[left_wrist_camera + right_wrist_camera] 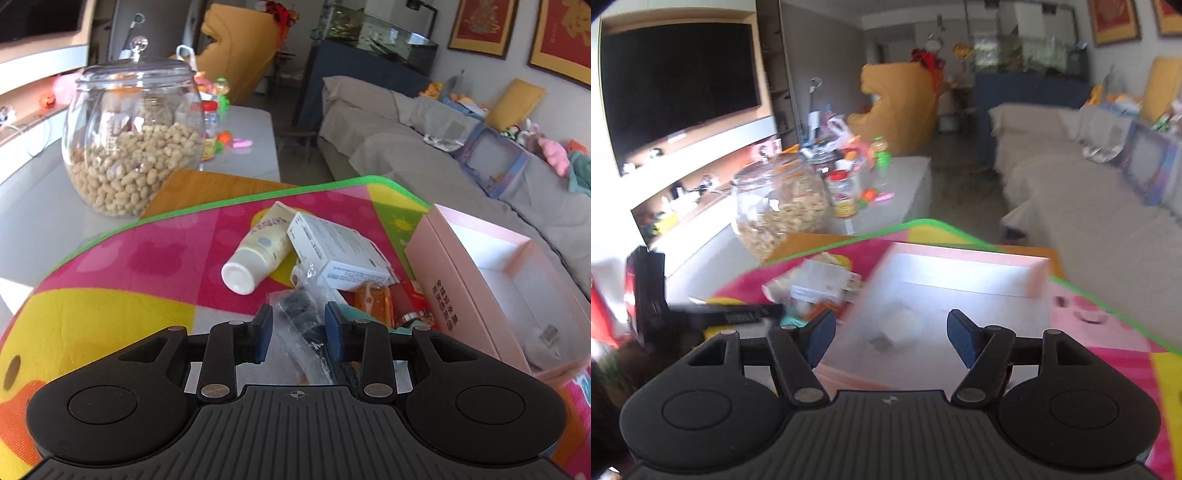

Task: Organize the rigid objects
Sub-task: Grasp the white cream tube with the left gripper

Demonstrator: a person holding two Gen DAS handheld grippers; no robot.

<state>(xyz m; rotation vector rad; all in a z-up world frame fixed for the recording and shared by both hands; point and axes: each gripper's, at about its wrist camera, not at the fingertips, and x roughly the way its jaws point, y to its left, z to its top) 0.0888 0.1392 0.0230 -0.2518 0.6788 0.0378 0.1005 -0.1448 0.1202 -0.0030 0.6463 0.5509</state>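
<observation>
Hovering my left gripper (pixel 298 332), jaws apart, around a crinkly plastic packet (pixel 306 321) beside the pink box (pixel 443 273); it looks light and slippery, so I'd pinch its dark solid middle. Right gripper (pixel 891 338) hangs open over the box.

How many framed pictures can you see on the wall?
2, both on the far wall above the sofa: one framed picture nearer the fish tank, the other framed picture at the right edge, cut off by the view. More may hang out of view.

Bright daylight throughout. The left wrist view is sharp; the right wrist view is motion-blurred, with the pink box (pixel 964 280) washed out. Fisheye bending at edges.
</observation>
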